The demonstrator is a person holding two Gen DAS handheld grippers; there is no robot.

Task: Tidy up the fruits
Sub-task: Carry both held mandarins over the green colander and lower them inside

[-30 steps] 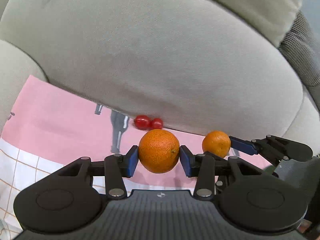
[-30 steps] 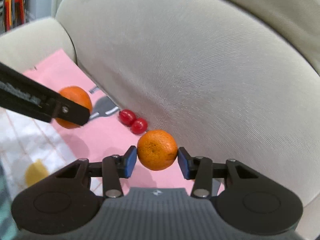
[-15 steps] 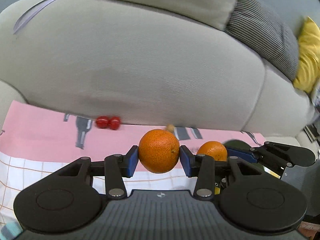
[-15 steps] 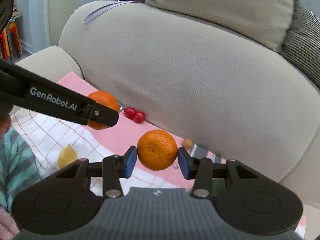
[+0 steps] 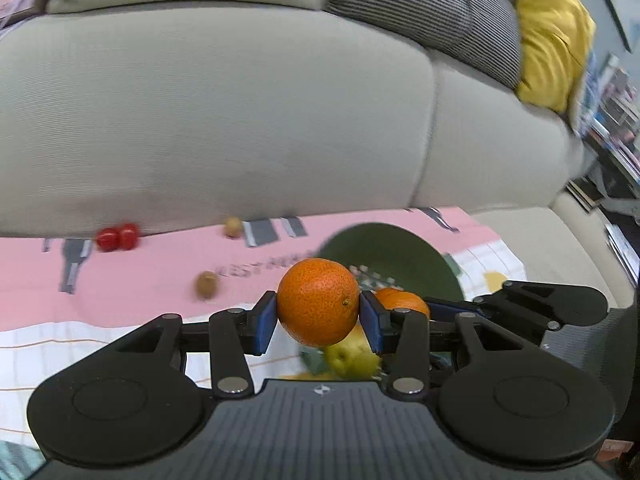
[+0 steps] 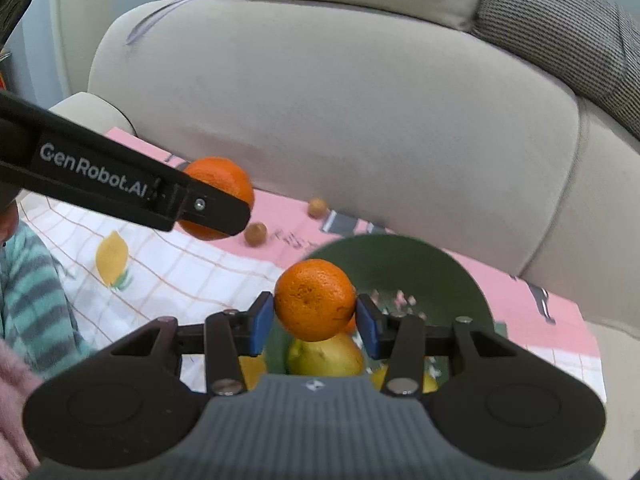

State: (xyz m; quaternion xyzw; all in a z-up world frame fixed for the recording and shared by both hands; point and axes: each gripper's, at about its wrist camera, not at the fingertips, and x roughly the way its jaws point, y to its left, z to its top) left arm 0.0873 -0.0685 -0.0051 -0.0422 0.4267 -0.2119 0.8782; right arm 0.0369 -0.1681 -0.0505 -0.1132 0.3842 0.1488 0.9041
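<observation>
Oranges fill both your tools: left gripper clamps one orange, right gripper another. Only the left view shows the cherry tomatoes.

Both grippers point downward: the left gripper and right gripper each have their jaws clamped on an orange, the right one at the left's three o'clock.

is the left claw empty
No, the left claw is clamped on an orange, its blue pads pressed against both sides of the fruit.
</observation>
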